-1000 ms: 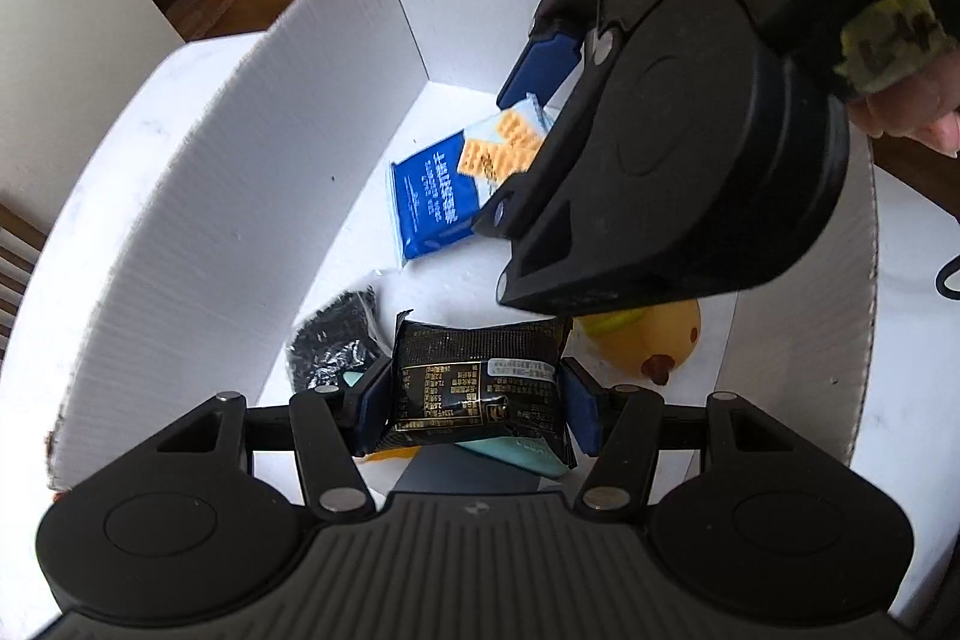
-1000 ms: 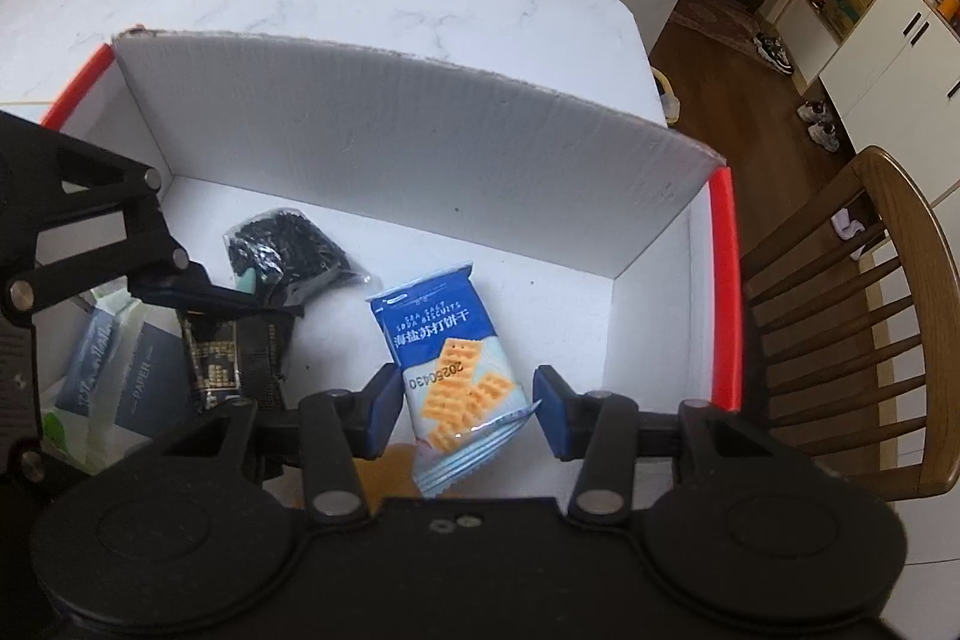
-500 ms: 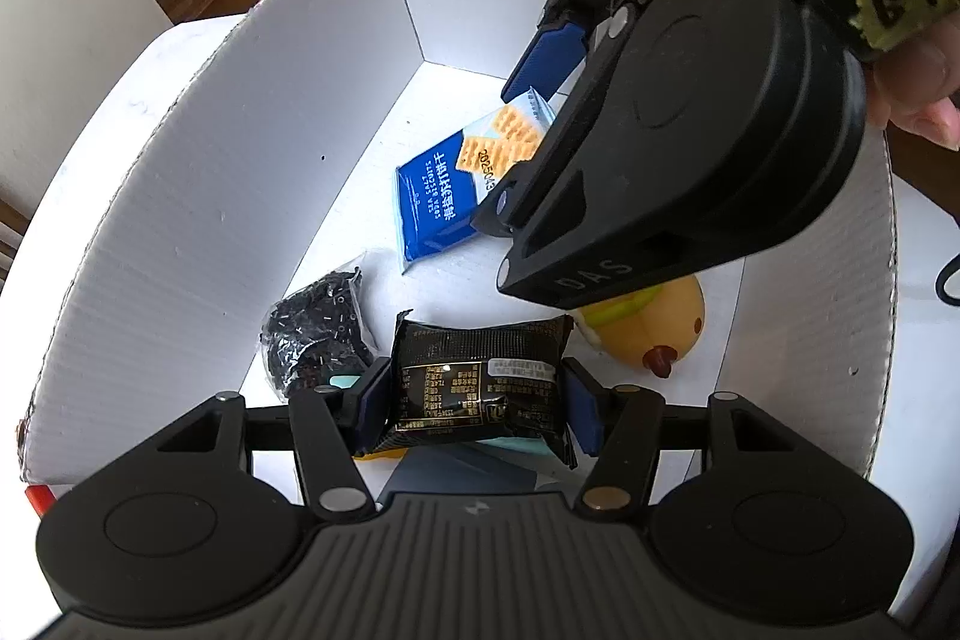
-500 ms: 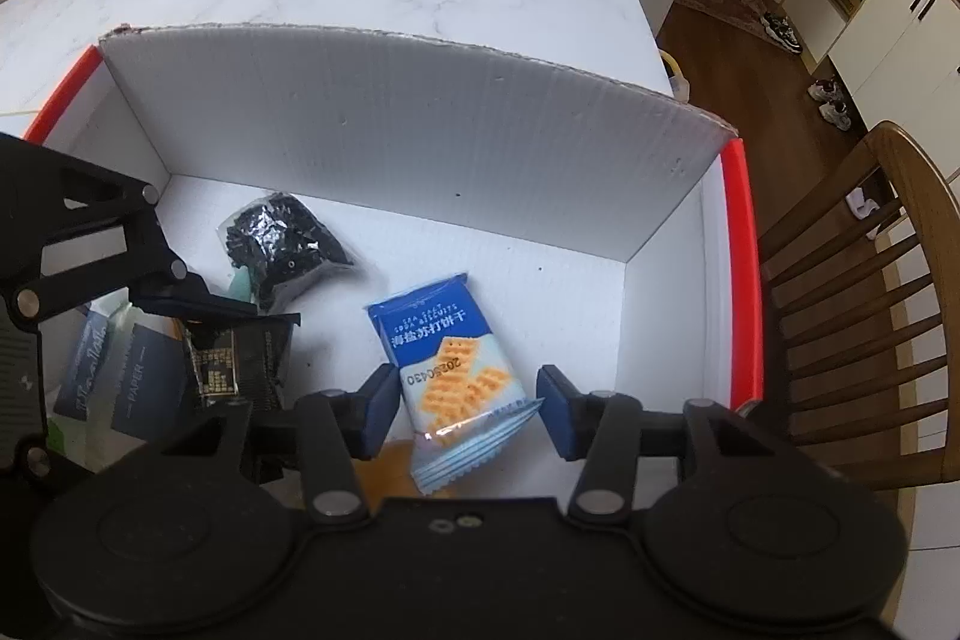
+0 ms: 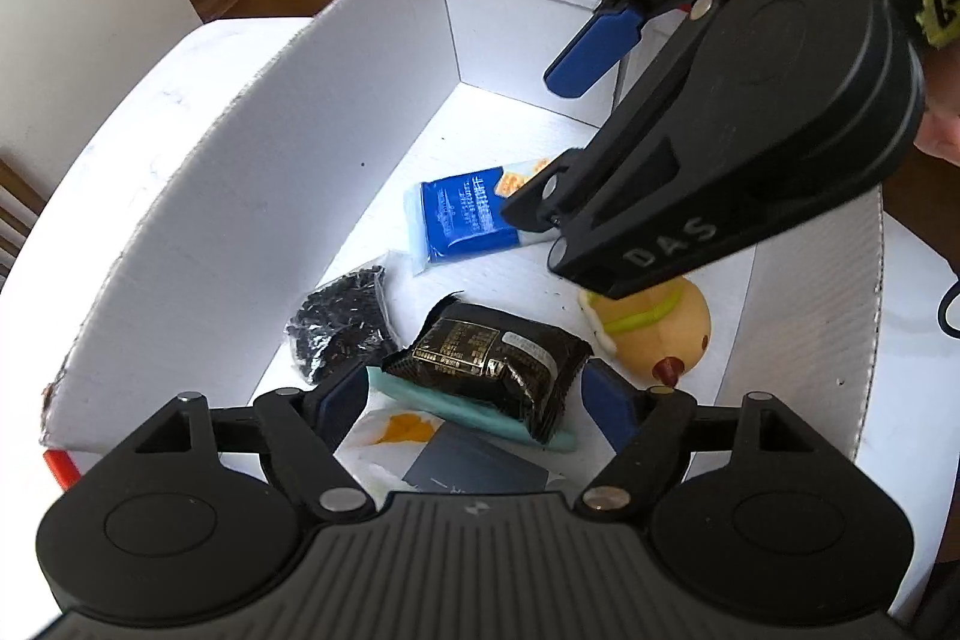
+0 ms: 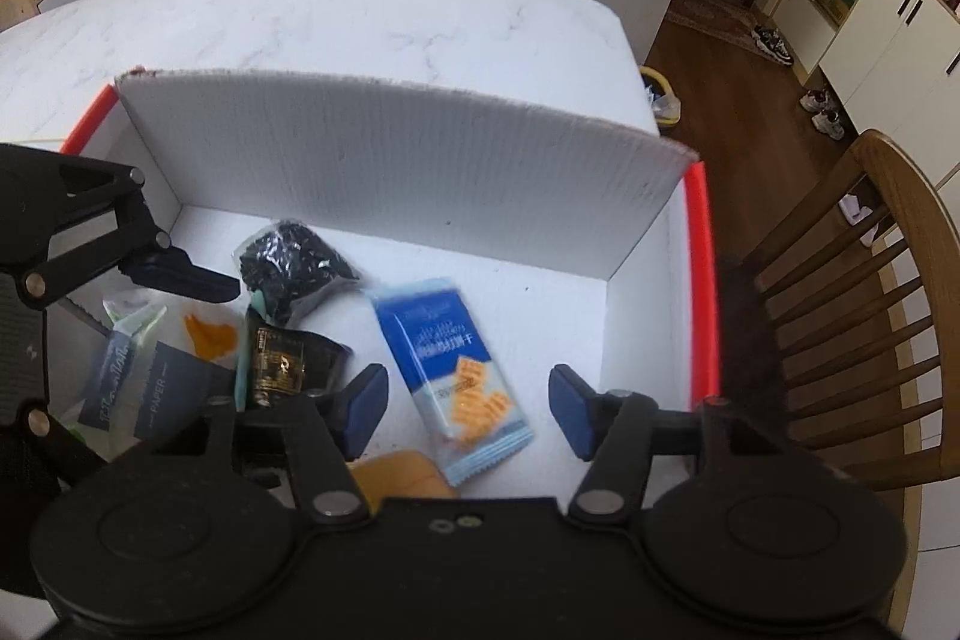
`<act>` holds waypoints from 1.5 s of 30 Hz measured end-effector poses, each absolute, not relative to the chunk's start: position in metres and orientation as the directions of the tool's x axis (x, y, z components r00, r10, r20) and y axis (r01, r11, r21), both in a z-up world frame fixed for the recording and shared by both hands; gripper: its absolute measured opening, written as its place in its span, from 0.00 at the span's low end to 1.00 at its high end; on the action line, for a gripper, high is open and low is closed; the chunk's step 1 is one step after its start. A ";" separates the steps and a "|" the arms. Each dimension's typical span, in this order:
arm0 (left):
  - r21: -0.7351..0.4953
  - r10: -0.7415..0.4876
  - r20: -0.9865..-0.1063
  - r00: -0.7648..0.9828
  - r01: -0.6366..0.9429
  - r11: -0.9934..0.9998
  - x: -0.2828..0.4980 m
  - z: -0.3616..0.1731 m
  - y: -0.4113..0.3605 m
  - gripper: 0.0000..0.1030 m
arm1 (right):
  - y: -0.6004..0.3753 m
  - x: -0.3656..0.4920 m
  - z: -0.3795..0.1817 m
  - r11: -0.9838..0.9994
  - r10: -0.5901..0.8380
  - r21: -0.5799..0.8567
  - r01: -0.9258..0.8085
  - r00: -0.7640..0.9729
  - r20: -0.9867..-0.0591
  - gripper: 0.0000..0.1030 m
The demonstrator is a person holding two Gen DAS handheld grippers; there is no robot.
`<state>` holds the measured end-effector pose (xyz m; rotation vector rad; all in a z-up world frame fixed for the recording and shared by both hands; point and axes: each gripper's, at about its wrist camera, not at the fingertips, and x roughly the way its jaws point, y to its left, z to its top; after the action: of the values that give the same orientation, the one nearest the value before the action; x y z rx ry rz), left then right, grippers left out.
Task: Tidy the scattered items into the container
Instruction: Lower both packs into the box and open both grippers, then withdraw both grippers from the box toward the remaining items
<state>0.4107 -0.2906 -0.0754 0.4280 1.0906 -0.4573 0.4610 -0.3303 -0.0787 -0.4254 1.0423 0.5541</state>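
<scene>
Both tongs (image 5: pixel 477 403) (image 6: pixel 468 409) apart — snacks (image 6: pixel 450 370) seemingly loose in box (image 6: pixel 420 172)

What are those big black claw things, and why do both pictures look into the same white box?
They are tongs a person holds, one in each hand, each with a small camera looking along its blue-tipped fingers. One picture comes from the left tongs, the other from the right tongs. Both hang open over a white box on a table. Neither holds anything. In the box lie a blue cracker packet, a black snack packet, a bag of small black bits, a yellow duck toy and a dark paper packet.
</scene>
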 end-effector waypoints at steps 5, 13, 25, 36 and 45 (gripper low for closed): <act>0.102 -0.150 -0.901 0.407 0.534 0.839 0.409 -0.069 -0.286 0.76 | -0.333 0.459 -0.071 0.790 0.234 -0.069 -0.609 0.404 -0.884 0.60; 0.097 -0.167 -0.881 0.444 0.513 0.853 0.396 -0.056 -0.280 0.76 | -0.339 0.448 -0.057 0.791 0.269 -0.051 -0.610 0.421 -0.867 0.62; 0.094 -0.183 -0.842 0.508 0.472 0.876 0.371 -0.032 -0.269 0.76 | -0.348 0.419 -0.033 0.778 0.362 0.000 -0.628 0.449 -0.817 0.64; 0.079 -0.219 -0.794 0.567 0.454 0.887 0.343 -0.013 -0.251 0.76 | -0.346 0.388 -0.015 0.783 0.387 -0.008 -0.621 0.498 -0.776 0.67; 0.062 -0.255 -0.760 0.597 0.457 0.887 0.320 0.000 -0.231 0.76 | -0.340 0.362 -0.005 0.811 0.400 0.024 -0.584 0.525 -0.751 0.68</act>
<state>0.3200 -0.2308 -0.0002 0.2621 0.8345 -0.4184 0.3619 -0.3397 -0.0047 -0.2436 0.8292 0.5956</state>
